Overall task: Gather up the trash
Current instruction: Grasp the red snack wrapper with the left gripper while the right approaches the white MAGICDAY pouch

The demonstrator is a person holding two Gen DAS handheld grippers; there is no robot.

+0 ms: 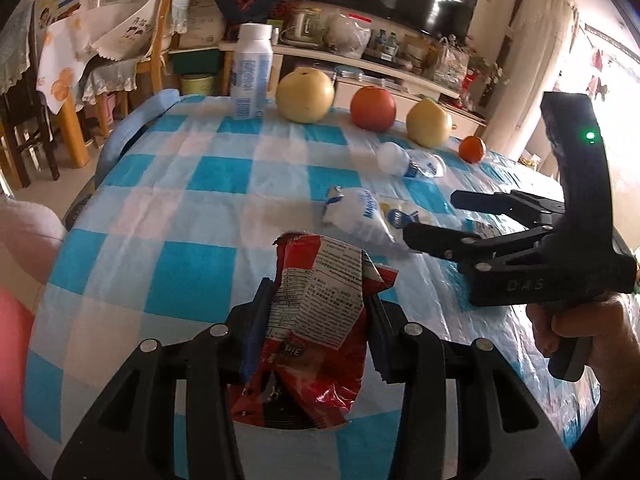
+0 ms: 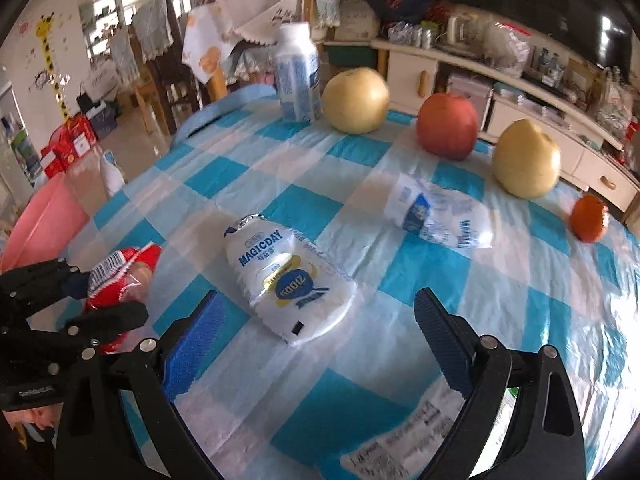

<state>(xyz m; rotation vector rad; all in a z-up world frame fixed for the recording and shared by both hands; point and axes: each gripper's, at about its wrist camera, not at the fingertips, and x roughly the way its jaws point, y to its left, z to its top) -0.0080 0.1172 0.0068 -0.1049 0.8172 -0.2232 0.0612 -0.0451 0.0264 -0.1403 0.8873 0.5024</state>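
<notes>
The table [image 2: 420,408], under a blue-and-white check cloth, fills most of both views; its far edge curves past the fruit, its left edge drops off beside the left claw, and broad bare cloth lies ahead of both claws. A pink bin [image 2: 44,220] sits off that left edge, just outside the left claw; what it holds cannot be seen. At the far edge, well ahead of the claws, stand a white carton [image 2: 298,76], a pale pear [image 2: 356,100], a red apple [image 2: 447,126], a second pear [image 2: 526,160] and a small orange [image 2: 588,218], each apart from the next. The left claw [image 1: 316,316] has closed partway onto a crumpled red wrapper [image 1: 320,312], which stands up between its fingers, both pads pressed against it, clear of the cloth. The right claw [image 2: 316,328] is wide open with nothing in it; a flattened white pouch [image 2: 288,284] lies on the cloth just ahead, between the lines of its fingers, not touched. A crushed clear bottle [image 2: 440,212] lies farther ahead and right of that claw, near the second pear. A printed white wrapper [image 2: 400,444] lies under the right claw, close to its right finger.
</notes>
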